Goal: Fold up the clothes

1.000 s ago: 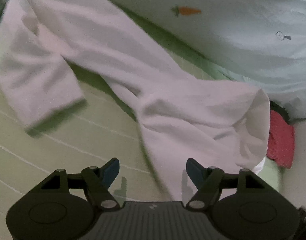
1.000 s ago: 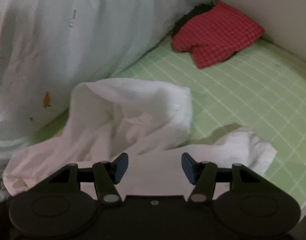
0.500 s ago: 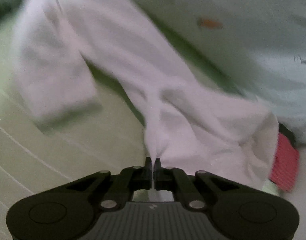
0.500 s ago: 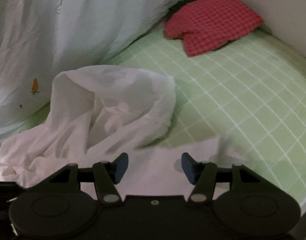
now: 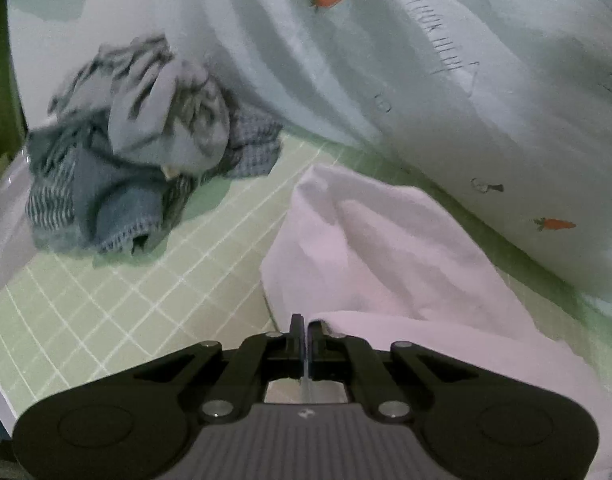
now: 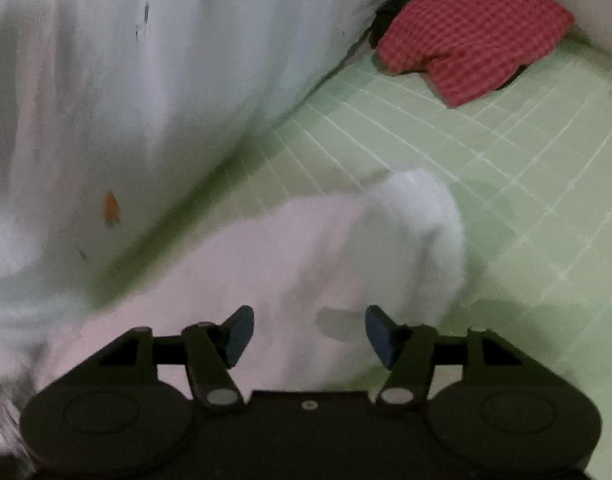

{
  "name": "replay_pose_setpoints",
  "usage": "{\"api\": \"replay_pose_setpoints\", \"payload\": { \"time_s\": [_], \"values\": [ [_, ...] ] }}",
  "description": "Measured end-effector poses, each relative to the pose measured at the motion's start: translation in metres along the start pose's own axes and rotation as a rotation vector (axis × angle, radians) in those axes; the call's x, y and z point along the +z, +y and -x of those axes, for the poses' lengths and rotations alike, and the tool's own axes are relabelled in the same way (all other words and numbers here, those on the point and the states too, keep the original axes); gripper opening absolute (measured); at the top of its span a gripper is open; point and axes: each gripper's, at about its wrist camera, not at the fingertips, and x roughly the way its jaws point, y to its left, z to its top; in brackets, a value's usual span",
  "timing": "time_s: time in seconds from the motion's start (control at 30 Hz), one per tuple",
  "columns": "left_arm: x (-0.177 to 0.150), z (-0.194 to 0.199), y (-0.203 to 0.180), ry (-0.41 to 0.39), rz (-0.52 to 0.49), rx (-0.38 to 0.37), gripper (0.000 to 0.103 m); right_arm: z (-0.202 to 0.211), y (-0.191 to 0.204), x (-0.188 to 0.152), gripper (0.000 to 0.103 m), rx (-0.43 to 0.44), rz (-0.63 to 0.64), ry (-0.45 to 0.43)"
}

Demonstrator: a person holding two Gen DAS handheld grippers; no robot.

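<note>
A white garment [image 5: 386,248] lies crumpled on the green checked bed sheet [image 5: 105,304]. My left gripper [image 5: 305,330] is shut on an edge of this garment, which spreads away to the right. In the right wrist view the same white garment [image 6: 306,256] is blurred and bunched just beyond my right gripper [image 6: 308,334]. That gripper is open and empty, with its blue pads [image 6: 380,336] over the cloth.
A pale quilt with carrot prints [image 5: 426,80] runs along the far side and also shows in the right wrist view [image 6: 145,80]. A grey and blue heap of clothes [image 5: 137,148] lies at the left. A red checked garment [image 6: 474,32] lies near the white wall.
My left gripper closed on the white garment's edge and swung left, bringing the grey-blue heap into view. The white garment has shifted and bunched under the open right gripper.
</note>
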Motion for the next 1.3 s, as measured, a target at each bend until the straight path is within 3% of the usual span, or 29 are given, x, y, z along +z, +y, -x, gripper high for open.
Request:
{"api": "replay_pose_setpoints", "payload": {
  "time_s": [0.07,0.3,0.33,0.4,0.47,0.5,0.63,0.73,0.8,0.9,1.0,1.07,1.13,1.17,1.23,1.3],
  "values": [
    [-0.005,-0.008,0.004,0.016,0.005,-0.002,0.002,-0.008,0.002,0.003,0.08,-0.004,-0.095,0.002],
    [-0.009,-0.051,0.018,0.088,0.016,0.009,0.003,-0.059,-0.016,0.01,0.082,-0.123,-0.476,0.096],
    [-0.008,-0.057,0.018,0.092,0.022,0.013,0.003,-0.066,-0.018,0.012,0.077,-0.137,-0.504,0.105],
    [-0.002,-0.07,0.012,0.086,0.022,0.027,0.003,-0.078,-0.02,0.021,0.056,-0.107,-0.536,0.094],
    [0.012,-0.082,-0.005,0.051,-0.024,0.032,0.002,-0.088,-0.014,0.035,0.011,-0.064,-0.516,0.06],
    [0.021,-0.089,-0.015,0.03,-0.048,0.03,0.002,-0.093,-0.006,0.045,0.007,-0.062,-0.478,0.04],
    [0.069,-0.115,-0.058,-0.063,-0.092,-0.015,0.002,-0.106,0.033,0.101,0.004,0.017,-0.348,-0.079],
    [0.115,-0.111,-0.095,-0.186,-0.132,-0.053,0.002,-0.098,0.072,0.146,0.004,0.095,-0.269,-0.185],
    [0.142,-0.088,-0.115,-0.303,-0.165,-0.081,0.002,-0.073,0.101,0.17,0.004,0.145,-0.177,-0.284],
    [0.164,-0.029,-0.116,-0.45,-0.154,-0.146,0.002,-0.015,0.127,0.183,0.004,0.246,-0.073,-0.42],
    [0.149,0.023,-0.093,-0.508,-0.159,-0.199,0.002,0.044,0.129,0.166,0.004,0.286,0.022,-0.529],
    [0.119,0.044,-0.078,-0.487,-0.196,-0.201,0.002,0.071,0.118,0.144,0.004,0.267,0.074,-0.568],
    [0.082,0.05,-0.061,-0.409,-0.21,-0.195,0.002,0.076,0.092,0.115,0.005,0.177,0.073,-0.531],
    [0.059,0.048,-0.053,-0.348,-0.213,-0.182,0.003,0.073,0.077,0.1,0.006,0.12,0.064,-0.499],
    [0.008,0.031,-0.038,-0.2,-0.222,-0.118,0.005,0.054,0.04,0.07,0.009,-0.029,0.026,-0.352],
    [-0.037,0.009,-0.02,-0.032,-0.189,-0.075,0.006,0.049,0.032,0.057,0.018,-0.04,0.023,-0.305]
  ]
}}
